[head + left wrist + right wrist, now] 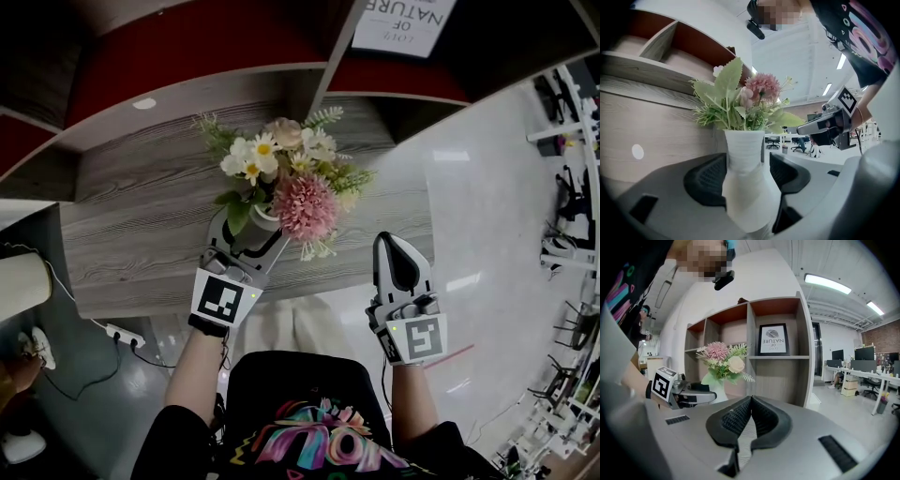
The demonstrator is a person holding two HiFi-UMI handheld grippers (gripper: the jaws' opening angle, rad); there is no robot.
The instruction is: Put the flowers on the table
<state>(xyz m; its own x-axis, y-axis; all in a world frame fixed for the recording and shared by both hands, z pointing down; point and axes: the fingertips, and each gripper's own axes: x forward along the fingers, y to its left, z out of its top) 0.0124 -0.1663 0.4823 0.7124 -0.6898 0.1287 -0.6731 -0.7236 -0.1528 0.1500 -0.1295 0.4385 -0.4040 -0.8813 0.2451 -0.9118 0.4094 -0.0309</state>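
Note:
A bunch of white, yellow and pink flowers point(281, 173) stands in a white ribbed vase point(255, 228) on the grey wood-grain table point(141, 234), close to its front edge. My left gripper point(246, 246) reaches in from the front with the vase point(747, 187) upright between its jaws. A slit of daylight shows between the right pad point(787, 171) and the vase neck. My right gripper point(405, 272) hovers shut and empty off the table's front right corner, its pads point(749, 401) meeting. From the right gripper view the flowers point(723, 359) sit at the left, by the left gripper point(691, 397).
Behind the table rises a shelf unit with red backs, holding a framed print point(772, 339). A small white disc point(144, 103) lies at the table's back left. A power strip point(122, 335) with cables lies on the floor. Office desks and chairs point(862, 376) stand far right.

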